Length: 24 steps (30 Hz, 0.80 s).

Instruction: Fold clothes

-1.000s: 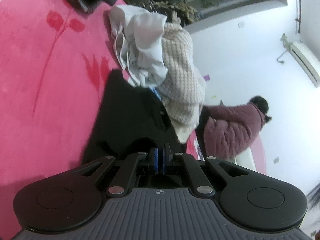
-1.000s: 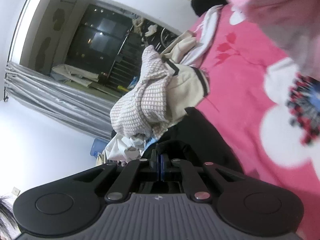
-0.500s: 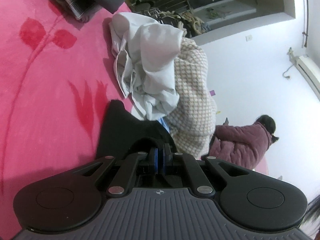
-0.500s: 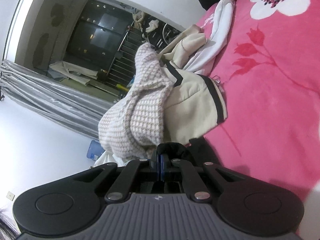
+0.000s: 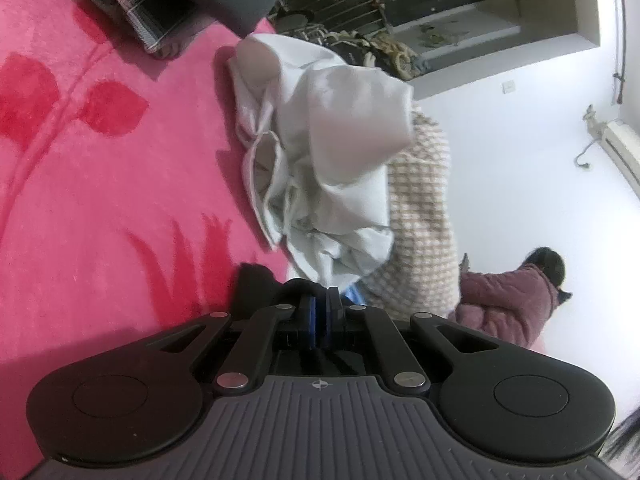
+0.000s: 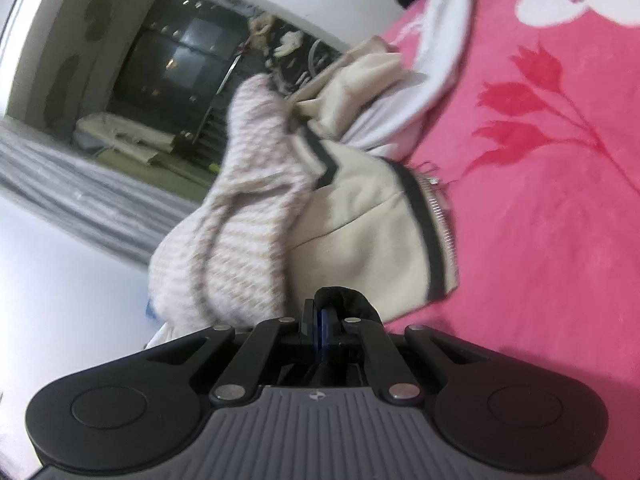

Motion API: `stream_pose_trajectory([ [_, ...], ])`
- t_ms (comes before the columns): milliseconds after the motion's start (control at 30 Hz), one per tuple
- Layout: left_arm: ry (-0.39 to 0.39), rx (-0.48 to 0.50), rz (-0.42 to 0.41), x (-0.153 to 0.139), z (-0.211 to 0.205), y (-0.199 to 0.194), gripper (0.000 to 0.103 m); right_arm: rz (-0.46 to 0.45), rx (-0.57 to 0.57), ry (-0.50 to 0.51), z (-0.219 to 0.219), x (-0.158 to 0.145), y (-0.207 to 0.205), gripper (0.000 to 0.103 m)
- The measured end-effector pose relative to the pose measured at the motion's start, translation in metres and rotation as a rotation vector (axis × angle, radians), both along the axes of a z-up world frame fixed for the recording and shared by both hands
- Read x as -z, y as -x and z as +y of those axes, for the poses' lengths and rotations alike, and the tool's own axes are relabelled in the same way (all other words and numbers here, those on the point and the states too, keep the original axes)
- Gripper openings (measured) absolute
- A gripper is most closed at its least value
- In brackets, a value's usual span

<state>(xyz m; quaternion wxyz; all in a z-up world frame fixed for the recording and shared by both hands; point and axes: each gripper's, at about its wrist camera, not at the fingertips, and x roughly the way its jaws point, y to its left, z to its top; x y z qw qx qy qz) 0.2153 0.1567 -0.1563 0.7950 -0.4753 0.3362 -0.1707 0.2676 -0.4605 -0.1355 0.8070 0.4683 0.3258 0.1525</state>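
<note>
A black garment (image 5: 256, 284) lies on the pink flowered blanket (image 5: 100, 200), and most of it is hidden under my grippers. My left gripper (image 5: 318, 300) is shut on one bit of its edge. My right gripper (image 6: 320, 312) is shut on another bit of black cloth (image 6: 346, 296) that bunches around its tips. Just ahead is a heap of clothes: a crumpled white cloth (image 5: 328, 160), a checked knit (image 5: 420, 220) (image 6: 240, 220) and a cream jacket (image 6: 368, 240) with black stripes.
Dark folded clothes (image 5: 168, 0) sit at the blanket's far edge. A person in a maroon padded jacket (image 5: 512, 304) crouches beyond the bed by the white wall. A white garment (image 6: 432, 80) trails from the heap. Open blanket (image 6: 540, 240) stretches to the right.
Both grippers have moved forward and down toward the heap with the black cloth pinched. Much less of the black garment shows ahead of them, and the heap looms larger.
</note>
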Motion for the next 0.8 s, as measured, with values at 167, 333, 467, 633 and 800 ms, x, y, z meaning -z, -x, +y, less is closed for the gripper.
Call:
stream_pose_trajectory([
  [167,0.023,-0.01,0.057,0.023,0.007,-0.022,0.003,0.027,0.036,-0.116,-0.01,0.035,-0.019,0.006],
  [333,0.1,-0.026,0.089,0.038,0.009,-0.033,0.008,0.025,0.132,-0.185,-0.024,0.051,-0.02,0.017],
  [467,0.22,-0.073,0.103,0.046,0.021,-0.031,0.025,-0.012,0.149,-0.134,-0.026,0.04,-0.011,0.017],
  [633,0.268,-0.11,0.122,0.045,0.034,-0.025,0.034,-0.052,0.027,0.046,-0.005,0.008,0.009,0.017],
  [800,0.231,-0.094,0.141,0.032,0.039,-0.01,0.044,-0.023,-0.039,0.107,-0.005,-0.014,0.056,0.03],
])
